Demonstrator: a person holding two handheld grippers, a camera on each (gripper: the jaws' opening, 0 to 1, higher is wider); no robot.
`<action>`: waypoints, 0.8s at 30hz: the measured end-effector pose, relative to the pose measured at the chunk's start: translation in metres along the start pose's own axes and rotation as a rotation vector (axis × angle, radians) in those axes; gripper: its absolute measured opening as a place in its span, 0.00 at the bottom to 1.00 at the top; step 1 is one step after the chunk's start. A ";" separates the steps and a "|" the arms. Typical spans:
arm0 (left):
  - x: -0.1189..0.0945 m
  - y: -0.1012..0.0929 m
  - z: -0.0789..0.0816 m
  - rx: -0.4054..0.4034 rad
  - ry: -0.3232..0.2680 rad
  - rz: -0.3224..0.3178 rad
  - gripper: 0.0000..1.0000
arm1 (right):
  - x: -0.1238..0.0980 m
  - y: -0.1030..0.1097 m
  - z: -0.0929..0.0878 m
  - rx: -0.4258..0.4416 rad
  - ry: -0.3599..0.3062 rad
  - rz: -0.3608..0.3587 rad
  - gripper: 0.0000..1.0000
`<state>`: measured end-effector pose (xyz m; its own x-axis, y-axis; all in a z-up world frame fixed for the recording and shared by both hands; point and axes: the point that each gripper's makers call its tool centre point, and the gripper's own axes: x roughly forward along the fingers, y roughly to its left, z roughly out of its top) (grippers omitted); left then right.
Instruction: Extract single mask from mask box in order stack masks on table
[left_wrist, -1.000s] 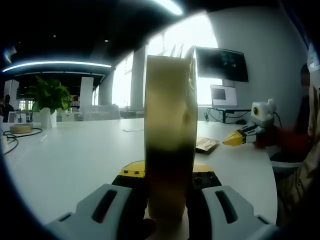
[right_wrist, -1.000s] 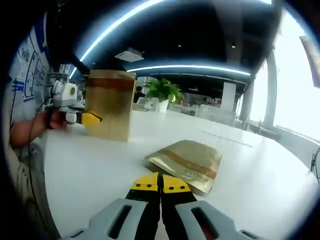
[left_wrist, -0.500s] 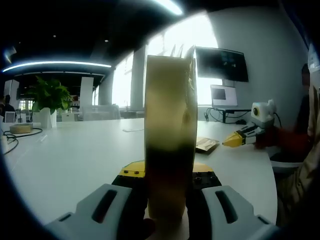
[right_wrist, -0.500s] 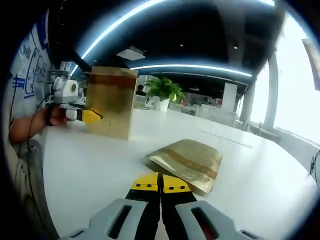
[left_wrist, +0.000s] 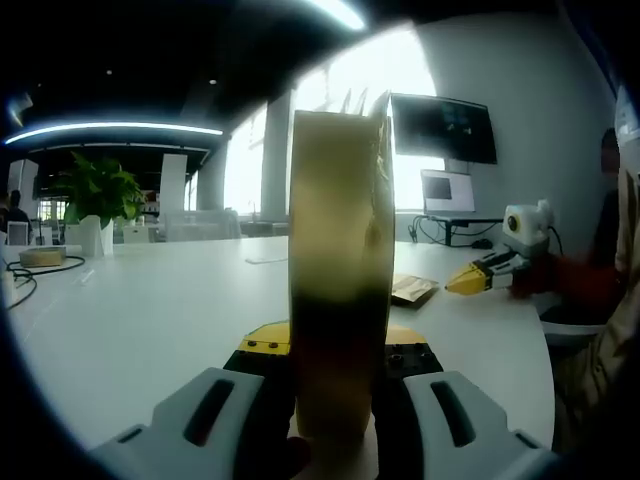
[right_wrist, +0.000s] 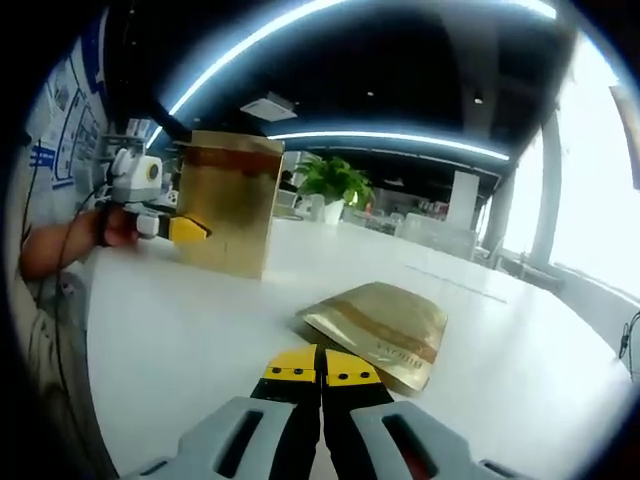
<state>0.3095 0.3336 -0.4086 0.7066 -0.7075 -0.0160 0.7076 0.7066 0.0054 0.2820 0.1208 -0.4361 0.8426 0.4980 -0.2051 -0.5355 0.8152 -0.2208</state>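
A tall gold mask box (left_wrist: 340, 270) stands upright on the white table (left_wrist: 150, 320), seen edge-on, with my left gripper (left_wrist: 335, 345) shut on its lower part. In the right gripper view the same box (right_wrist: 232, 200) is at the left, with the left gripper (right_wrist: 190, 230) and a hand on its side. One flat gold mask packet (right_wrist: 378, 320) lies on the table just ahead of my right gripper (right_wrist: 322, 372), whose jaws are shut with nothing between them. In the left gripper view that packet (left_wrist: 412, 290) lies beyond the box, and the right gripper (left_wrist: 472, 277) hovers to its right.
A potted plant (left_wrist: 95, 195) and cables (left_wrist: 30, 270) are at the table's far left. A wall screen (left_wrist: 443, 128) and a laptop (left_wrist: 447, 190) stand behind. A person's sleeve (left_wrist: 590, 280) is at the right, by the table edge (left_wrist: 540, 340).
The left gripper view is unchanged. The right gripper view has shifted slightly, so the box and packet sit a little further right in it; the jaws stay shut.
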 end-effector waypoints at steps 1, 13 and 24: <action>0.000 0.000 0.000 0.000 0.000 0.000 0.19 | 0.000 0.000 -0.002 -0.004 0.002 0.002 0.00; 0.000 0.000 0.000 0.000 0.000 -0.001 0.19 | -0.002 0.002 0.000 -0.033 0.001 0.008 0.00; 0.000 0.001 -0.001 0.000 0.000 -0.001 0.19 | -0.005 0.005 0.020 -0.095 -0.008 0.001 0.00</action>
<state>0.3103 0.3346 -0.4095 0.7057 -0.7084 -0.0158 0.7085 0.7057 0.0054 0.2762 0.1284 -0.4174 0.8422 0.5015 -0.1979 -0.5391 0.7830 -0.3103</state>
